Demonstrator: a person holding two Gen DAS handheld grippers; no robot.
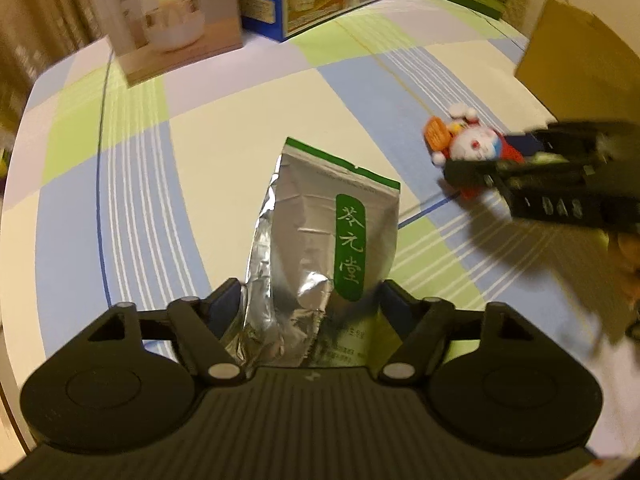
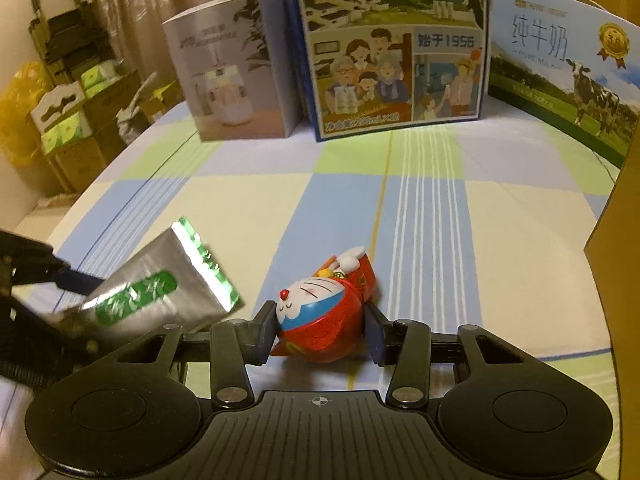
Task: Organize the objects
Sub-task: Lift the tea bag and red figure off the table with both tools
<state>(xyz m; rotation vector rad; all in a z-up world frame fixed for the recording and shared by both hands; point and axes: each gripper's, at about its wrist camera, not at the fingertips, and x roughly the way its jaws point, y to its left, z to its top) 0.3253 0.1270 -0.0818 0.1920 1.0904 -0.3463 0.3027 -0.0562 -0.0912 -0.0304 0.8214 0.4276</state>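
Observation:
A silver foil tea pouch (image 1: 316, 240) with a green label stands between the fingers of my left gripper (image 1: 308, 308), which is shut on its lower part. The right wrist view shows the same pouch (image 2: 160, 288) at the left, lifted off the cloth. A red and blue cat figurine (image 2: 324, 308) lies on its back between the fingers of my right gripper (image 2: 320, 332), which is shut on it. Seen from the left wrist, the figurine (image 1: 468, 140) sits at the tip of the right gripper (image 1: 476, 160), above the checked tablecloth (image 1: 220, 152).
Three printed cartons stand along the table's back: a humidifier box (image 2: 232, 76), a blue milk box (image 2: 396, 44) and a green pure-milk box (image 2: 560, 64). A brown cardboard box (image 1: 580, 64) rises at the right. Stacked boxes and bags (image 2: 72, 112) sit beyond the table's left edge.

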